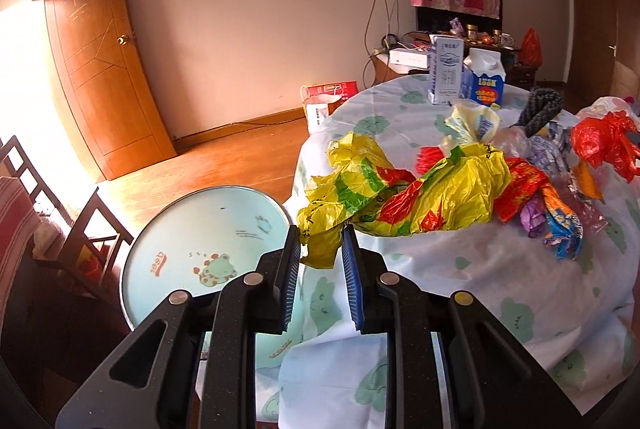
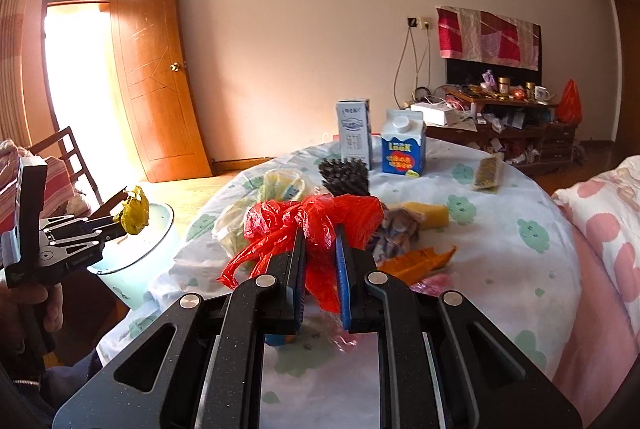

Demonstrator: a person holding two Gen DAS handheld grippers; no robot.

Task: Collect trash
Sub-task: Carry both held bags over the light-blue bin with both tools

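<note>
My left gripper (image 1: 321, 241) is shut on a corner of the yellow plastic bag (image 1: 404, 193), which trails over the table's left edge; in the right wrist view the left gripper (image 2: 120, 219) holds a yellow wad (image 2: 134, 215) above the pale blue bin (image 2: 156, 253). My right gripper (image 2: 320, 241) is shut on the red plastic bag (image 2: 312, 221), which also shows in the left wrist view (image 1: 604, 143). More wrappers (image 1: 556, 217) lie on the round table (image 1: 460, 281).
The bin's round lid or rim (image 1: 204, 241) sits left of the table. Two milk cartons (image 2: 402, 143) and a dark brush (image 2: 346, 175) stand farther back. A yellow sponge (image 2: 428, 215), orange wrapper (image 2: 420, 261) and wooden chair (image 1: 76, 225) are nearby.
</note>
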